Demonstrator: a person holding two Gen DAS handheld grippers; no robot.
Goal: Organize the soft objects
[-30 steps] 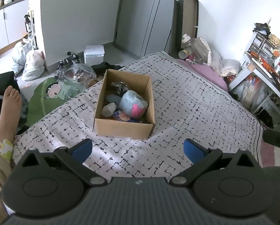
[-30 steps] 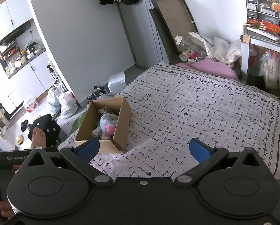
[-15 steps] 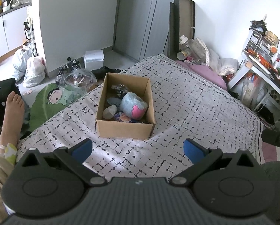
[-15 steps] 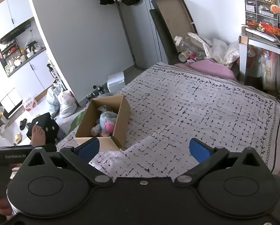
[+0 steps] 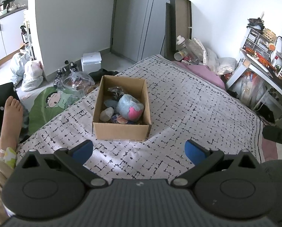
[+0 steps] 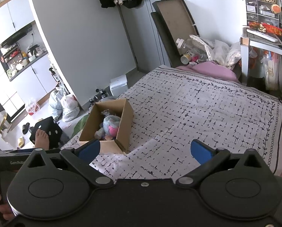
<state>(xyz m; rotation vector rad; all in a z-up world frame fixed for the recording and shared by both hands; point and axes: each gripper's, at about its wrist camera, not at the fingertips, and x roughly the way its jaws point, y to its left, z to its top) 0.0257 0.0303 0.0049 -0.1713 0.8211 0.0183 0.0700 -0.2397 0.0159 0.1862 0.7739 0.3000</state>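
While both tools hang above the near edge of the bed (image 5: 188, 102), neither touches anything. Left hand-held gripper (image 5: 139, 149): level, pointing forward, blue fingertips (image 5: 83, 148) spread wide, nothing between them. Right hand-held gripper (image 6: 144, 150): same pose, fingers wide apart and bare; its body shows at the right edge of the left view.

Cardboard box (image 5: 122, 130) sits open on the patterned bedspread, centre of the left view, centre-left of the right view. Blue-grey plush toy (image 5: 128, 106) with a pink patch lies inside, touching the right wall; smaller soft items beside it, hard to identify. Bare foot (image 5: 10, 111) at left edge.
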